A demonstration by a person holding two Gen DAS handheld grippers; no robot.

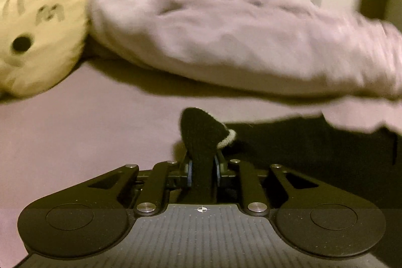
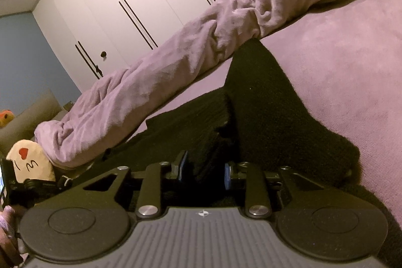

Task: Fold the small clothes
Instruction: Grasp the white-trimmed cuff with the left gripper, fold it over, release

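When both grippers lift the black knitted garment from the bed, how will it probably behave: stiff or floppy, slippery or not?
Probably floppy: the black knitted garment already drapes and creases between the left gripper and right gripper. Its ribbed, fuzzy knit likely grips the pads rather than slipping. It seems light, since a pinched corner stands up.

Both wrist cams low, close; share blanket (image 1: pixel 226 29).

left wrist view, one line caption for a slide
Left hand-held gripper shut on a black knitted garment above the mauve fleece bedcover.
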